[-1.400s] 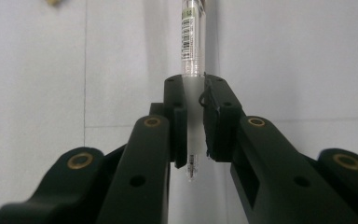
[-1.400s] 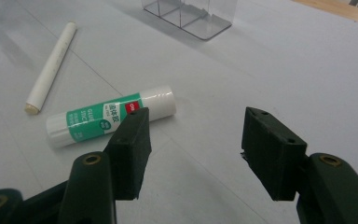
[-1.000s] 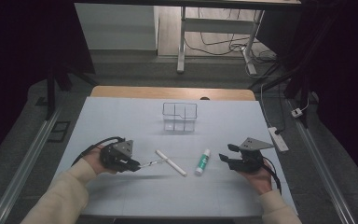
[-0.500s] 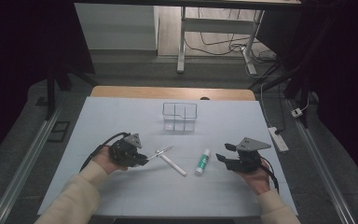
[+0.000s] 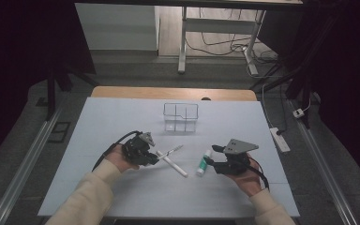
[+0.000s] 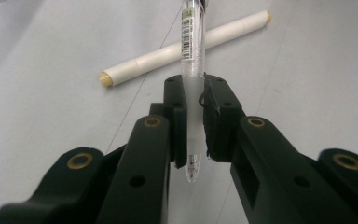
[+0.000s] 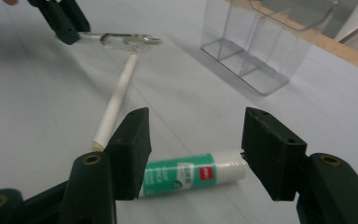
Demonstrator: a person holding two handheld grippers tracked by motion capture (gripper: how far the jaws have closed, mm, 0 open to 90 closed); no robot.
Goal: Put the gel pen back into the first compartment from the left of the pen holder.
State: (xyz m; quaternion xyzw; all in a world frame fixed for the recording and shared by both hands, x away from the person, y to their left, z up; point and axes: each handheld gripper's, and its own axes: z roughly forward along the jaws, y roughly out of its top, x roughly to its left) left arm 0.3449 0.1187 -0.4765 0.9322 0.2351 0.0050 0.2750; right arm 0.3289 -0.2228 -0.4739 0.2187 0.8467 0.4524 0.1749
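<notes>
My left gripper (image 6: 196,116) is clamped on a clear pen (image 6: 192,56), lifted off the table (image 5: 122,117) above the white stick (image 5: 172,163). My right gripper (image 7: 196,154) is spread wide, gripping nothing, its jaws on either side of the glue stick (image 7: 191,173) lying flat on the table. The clear organizer (image 5: 181,117) stands well apart, farther back, with bare tabletop between it and both grippers.
</notes>
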